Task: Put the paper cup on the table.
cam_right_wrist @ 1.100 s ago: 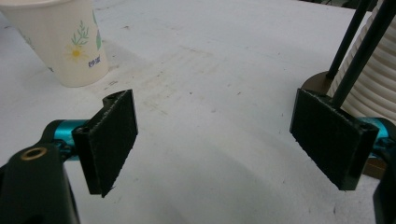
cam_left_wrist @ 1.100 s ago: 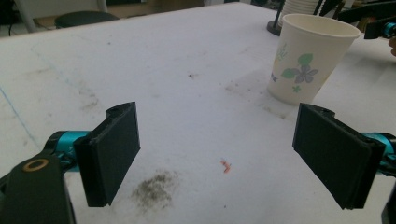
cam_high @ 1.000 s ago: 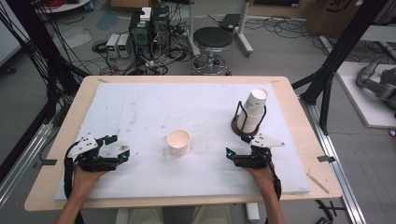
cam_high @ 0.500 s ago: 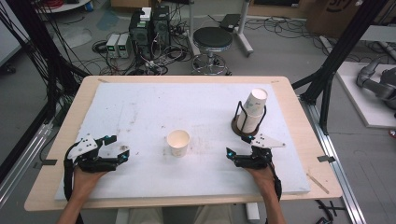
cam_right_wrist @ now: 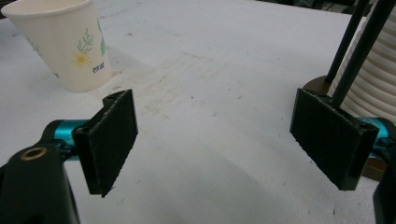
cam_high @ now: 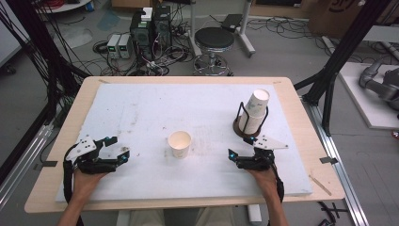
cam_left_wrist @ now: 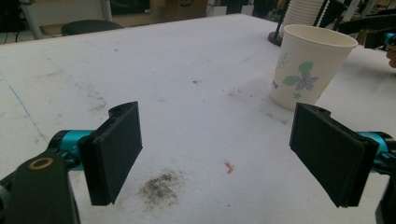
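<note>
Paper cup: upright, mid-table, untouched. Left gripper: jaws apart, just been narrowing, empty. Right gripper: jaws wide, empty, beside cup stack.

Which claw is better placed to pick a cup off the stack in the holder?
Right. The right claw is open and sits just in front of the cup stack, while the left claw is across the table, beyond the single paper cup.

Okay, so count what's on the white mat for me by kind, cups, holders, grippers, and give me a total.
Loose paper cup: 1
Stack of paper cups in a holder: 1 stack, cup count too hard to tell
Cup holder: 1
Left gripper, jaws open with nothing between them: 1
Right gripper, jaws open with nothing between them: 1
Total: 5
</note>
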Tool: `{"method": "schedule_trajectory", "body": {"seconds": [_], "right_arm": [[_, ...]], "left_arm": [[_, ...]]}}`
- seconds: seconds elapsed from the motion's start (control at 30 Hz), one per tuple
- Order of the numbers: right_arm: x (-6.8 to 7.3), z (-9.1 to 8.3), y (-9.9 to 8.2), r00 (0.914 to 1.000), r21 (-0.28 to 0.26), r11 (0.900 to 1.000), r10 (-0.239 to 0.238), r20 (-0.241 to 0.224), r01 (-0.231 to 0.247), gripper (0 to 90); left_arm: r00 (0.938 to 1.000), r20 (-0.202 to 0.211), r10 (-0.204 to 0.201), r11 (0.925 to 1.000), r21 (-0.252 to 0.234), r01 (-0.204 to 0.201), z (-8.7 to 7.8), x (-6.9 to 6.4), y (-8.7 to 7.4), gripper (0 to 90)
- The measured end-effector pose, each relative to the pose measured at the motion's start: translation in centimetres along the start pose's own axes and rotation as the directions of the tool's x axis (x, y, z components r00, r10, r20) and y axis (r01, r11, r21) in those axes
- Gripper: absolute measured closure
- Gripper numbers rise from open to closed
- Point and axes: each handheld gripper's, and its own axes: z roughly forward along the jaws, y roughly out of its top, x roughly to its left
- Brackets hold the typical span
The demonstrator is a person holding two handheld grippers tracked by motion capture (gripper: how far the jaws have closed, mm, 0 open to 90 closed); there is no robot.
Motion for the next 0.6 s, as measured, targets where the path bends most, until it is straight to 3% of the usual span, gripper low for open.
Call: {"method": "schedule_trajectory", "body": {"seconds": [0.6], "right_arm": [[-0.02, 0.01, 0.01, 0.9999, 0.006, 0.9999, 0.008, -0.012, -0.008, 15.3]], "left_arm": [[0.9996, -0.011, 0.026, 0.9997, 0.003, -0.026, 0.02, -0.28, -0.01, 16.9]]}}
